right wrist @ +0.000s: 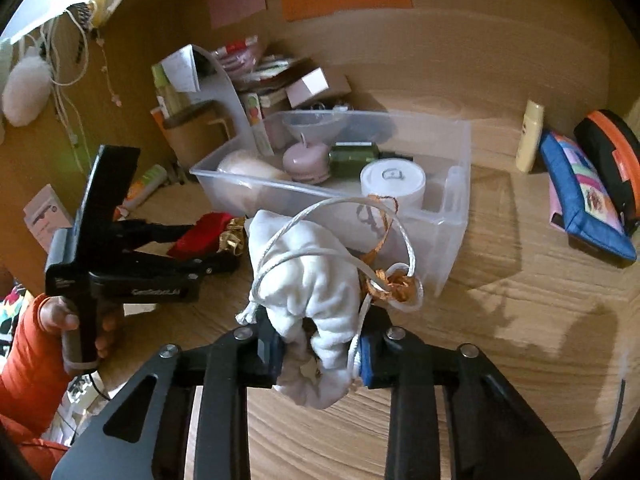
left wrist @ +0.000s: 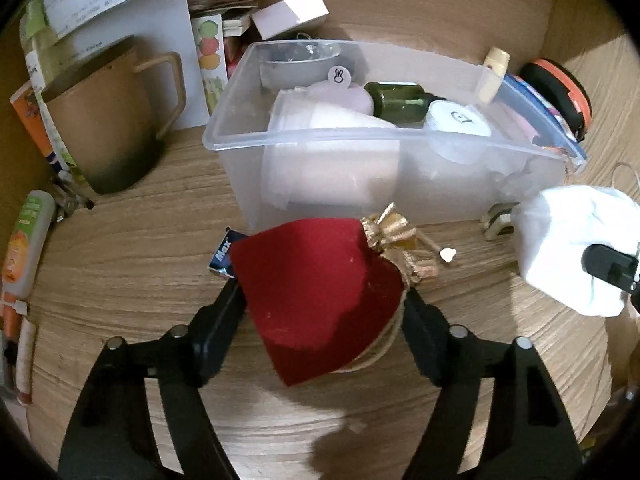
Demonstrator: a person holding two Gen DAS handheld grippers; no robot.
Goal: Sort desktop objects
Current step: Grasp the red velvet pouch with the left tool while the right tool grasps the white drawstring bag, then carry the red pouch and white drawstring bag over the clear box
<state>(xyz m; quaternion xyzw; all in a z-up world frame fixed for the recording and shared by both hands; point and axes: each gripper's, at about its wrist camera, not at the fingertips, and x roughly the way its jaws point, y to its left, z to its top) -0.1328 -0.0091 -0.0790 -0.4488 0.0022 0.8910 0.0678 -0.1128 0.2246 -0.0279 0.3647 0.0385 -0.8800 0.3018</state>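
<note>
Red velvet pouch [left wrist: 320,296], gold ribbon bow at its neck, sits between the fingers of the left gripper [left wrist: 324,300]; both pads meet its sides, so it appears gripped, low over the wooden table [left wrist: 132,248]. White cloth drawstring pouch [right wrist: 316,292], copper ribbon tangled in its cord, is pinched tight in the narrow fingers of the right gripper [right wrist: 320,356] and held off the table in front of the bin. A hand [right wrist: 76,320] in an orange sleeve grasps the left gripper's handle.

Next back: clear plastic bin [left wrist: 304,136] on the table, holding a white cone-shaped item, a pale pink round piece [right wrist: 306,160], a dark green bottle [left wrist: 400,100], a white lidded tub [right wrist: 392,180] and a clear funnel.

Left of the bin: tan mug [left wrist: 108,120]. Right of it: cream bottle [right wrist: 530,136], blue patterned pouch [right wrist: 588,200], black-and-orange case [right wrist: 612,148]. Far rear: pink box [left wrist: 292,12], stacked papers.
</note>
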